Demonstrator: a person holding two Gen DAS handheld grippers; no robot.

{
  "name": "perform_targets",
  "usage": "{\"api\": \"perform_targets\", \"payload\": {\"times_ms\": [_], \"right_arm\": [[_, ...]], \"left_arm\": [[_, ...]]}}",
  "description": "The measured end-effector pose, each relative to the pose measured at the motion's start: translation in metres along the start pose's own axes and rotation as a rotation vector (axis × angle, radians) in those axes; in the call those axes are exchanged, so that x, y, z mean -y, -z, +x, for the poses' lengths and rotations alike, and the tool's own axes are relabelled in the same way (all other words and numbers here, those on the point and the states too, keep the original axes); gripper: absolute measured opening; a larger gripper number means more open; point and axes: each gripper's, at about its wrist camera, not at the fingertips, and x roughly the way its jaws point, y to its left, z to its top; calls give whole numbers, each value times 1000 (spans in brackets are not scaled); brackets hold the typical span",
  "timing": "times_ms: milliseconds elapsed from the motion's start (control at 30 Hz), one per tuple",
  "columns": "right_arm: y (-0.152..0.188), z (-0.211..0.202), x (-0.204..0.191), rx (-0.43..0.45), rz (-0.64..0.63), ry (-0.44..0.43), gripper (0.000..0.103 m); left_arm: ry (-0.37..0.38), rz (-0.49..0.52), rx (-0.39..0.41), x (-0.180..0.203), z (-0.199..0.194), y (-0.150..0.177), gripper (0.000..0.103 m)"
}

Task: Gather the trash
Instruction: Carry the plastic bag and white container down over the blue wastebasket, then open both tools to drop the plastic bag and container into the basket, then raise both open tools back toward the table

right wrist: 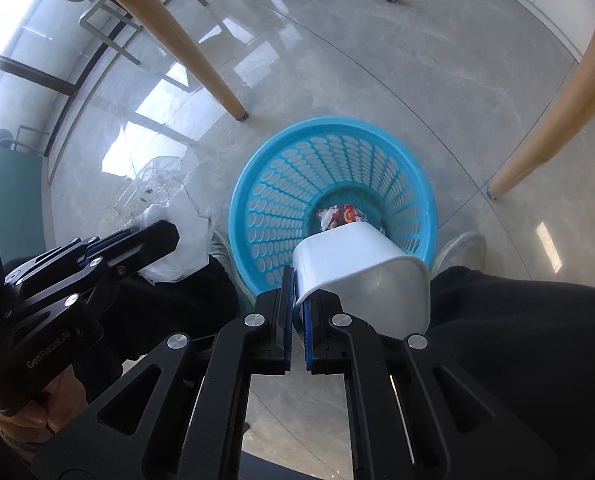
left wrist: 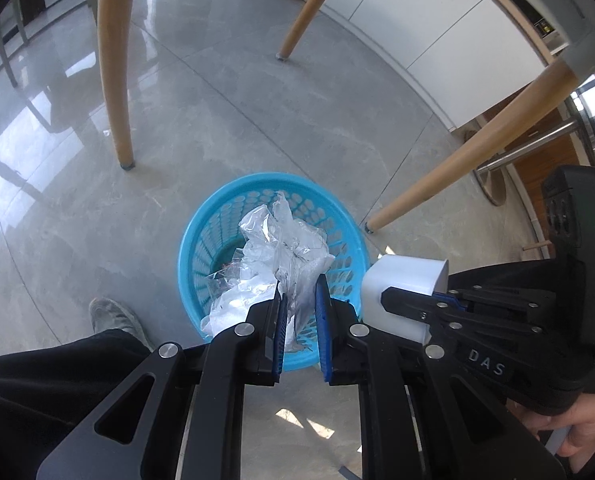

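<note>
Clear plastic [left wrist: 273, 268] is pinched in the left gripper [left wrist: 299, 300] over the basket [left wrist: 193, 236], while the right gripper [right wrist: 297, 312] clamps a white tub's [right wrist: 361, 264] rim at the basket's edge, so centre each over the opening before letting go.

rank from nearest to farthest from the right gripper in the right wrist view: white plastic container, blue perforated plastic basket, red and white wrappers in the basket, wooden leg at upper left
1. White plastic container: pinched by its rim in the right gripper.
2. Blue perforated plastic basket: near rim just beyond the container.
3. Red and white wrappers: deep on the basket's bottom.
4. Wooden leg: upper left, its foot beyond the basket's far rim.
</note>
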Motion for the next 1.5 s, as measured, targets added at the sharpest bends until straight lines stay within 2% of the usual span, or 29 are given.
{"api": "perform_targets", "payload": {"times_ms": [267,333,400,433,467,700,800,900,1100,1300,1500], "right_arm": [[-9,18,16,-33,53,-10,4],[-10,20,18,-31,60,-9,7],[-10,19,19,-28,67,-8,16],[-11,18,19,-24,68,-4,23],[-11,19,19,-23,68,-1,24],[-9,16,17,-18,56,17,28],[-7,10,16,-10,50,30,29],[-4,0,16,9,37,84,37],[5,-33,9,78,4,95,38],[24,-67,-1,136,-42,104,44],[46,-102,-15,195,-111,119,50]], "left_arm": [[6,-10,-44,-7,20,-9,13],[3,-28,-55,-9,24,-11,19],[33,-45,-50,-12,25,-13,35],[34,-47,-38,-12,24,-14,36],[24,-44,-26,-12,22,-15,36],[9,-70,-5,-16,14,-15,34],[-4,-74,12,-19,5,-14,34],[-40,-94,7,-18,-12,-12,34],[-51,-88,100,-20,-65,-8,34],[-94,1,139,-3,-86,5,34],[-101,56,164,7,-103,14,37]]}}
